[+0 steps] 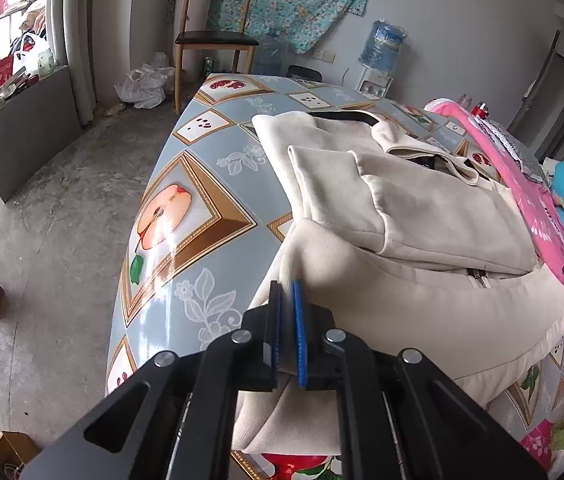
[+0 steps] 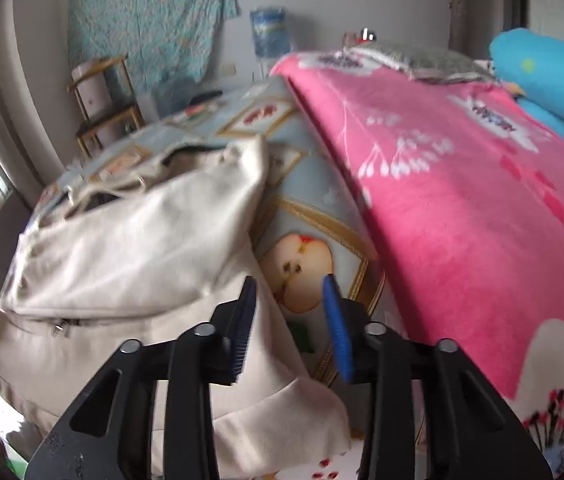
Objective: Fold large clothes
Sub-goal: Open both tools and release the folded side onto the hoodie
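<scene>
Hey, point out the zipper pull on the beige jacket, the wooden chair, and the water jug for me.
zipper pull (image 1: 481, 280), left wrist view, on the metal slider.
beige jacket (image 1: 422, 208), left wrist view, on the folded upper layer.
wooden chair (image 1: 216, 38), left wrist view, on the dark seat.
water jug (image 1: 384, 46), left wrist view, on the blue bottle body.

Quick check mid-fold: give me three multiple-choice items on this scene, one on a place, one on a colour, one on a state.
1. The jacket lies on: A the floor; B the table; C the chair.
2. The blanket is: A pink; B green; C black.
3. The right hand-held gripper is: A open; B shut on the jacket; C shut on the blanket.

Answers: B, the jacket rests on the fruit-print tabletop; A, pink with white flowers; A, its pads stand apart with nothing between them.
</scene>
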`<state>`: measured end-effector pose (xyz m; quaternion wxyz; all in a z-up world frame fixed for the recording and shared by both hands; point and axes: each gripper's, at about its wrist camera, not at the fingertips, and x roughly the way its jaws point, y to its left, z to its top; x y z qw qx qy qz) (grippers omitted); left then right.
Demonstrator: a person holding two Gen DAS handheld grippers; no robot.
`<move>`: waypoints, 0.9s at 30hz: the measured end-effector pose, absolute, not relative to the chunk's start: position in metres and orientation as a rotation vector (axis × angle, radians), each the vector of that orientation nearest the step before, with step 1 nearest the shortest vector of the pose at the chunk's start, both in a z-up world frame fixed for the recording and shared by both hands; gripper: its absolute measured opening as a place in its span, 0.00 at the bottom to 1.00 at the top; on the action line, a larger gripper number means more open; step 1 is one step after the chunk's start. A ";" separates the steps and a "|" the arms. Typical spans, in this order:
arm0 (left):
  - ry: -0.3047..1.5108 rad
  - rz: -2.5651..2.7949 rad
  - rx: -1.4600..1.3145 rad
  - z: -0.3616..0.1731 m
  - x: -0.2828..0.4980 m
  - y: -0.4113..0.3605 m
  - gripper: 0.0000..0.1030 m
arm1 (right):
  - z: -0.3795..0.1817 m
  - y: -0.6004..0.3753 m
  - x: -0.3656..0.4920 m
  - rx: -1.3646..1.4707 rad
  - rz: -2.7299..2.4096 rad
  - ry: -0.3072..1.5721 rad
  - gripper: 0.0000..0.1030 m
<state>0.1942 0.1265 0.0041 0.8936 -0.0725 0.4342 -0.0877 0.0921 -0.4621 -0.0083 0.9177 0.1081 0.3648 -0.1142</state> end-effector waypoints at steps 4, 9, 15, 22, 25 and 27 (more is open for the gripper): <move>0.915 -0.181 -0.153 -0.001 0.192 0.128 0.09 | -0.009 -0.413 0.102 0.285 0.049 0.842 0.49; 0.903 -0.176 -0.153 0.000 0.188 0.128 0.09 | -0.033 -0.321 0.126 0.152 0.264 0.965 0.49; 0.910 -0.173 -0.148 -0.003 0.186 0.126 0.09 | -0.063 -0.267 0.133 -0.125 0.240 1.001 0.18; 0.882 -0.204 -0.185 0.005 0.186 0.130 0.09 | -0.024 -0.255 0.119 -0.181 0.199 0.833 0.02; 0.839 -0.195 -0.165 0.013 0.183 0.131 0.09 | -0.011 -0.255 0.125 -0.170 0.178 0.773 0.02; 0.809 -0.184 -0.140 0.019 0.180 0.129 0.09 | -0.015 -0.254 0.131 -0.173 0.163 0.769 0.02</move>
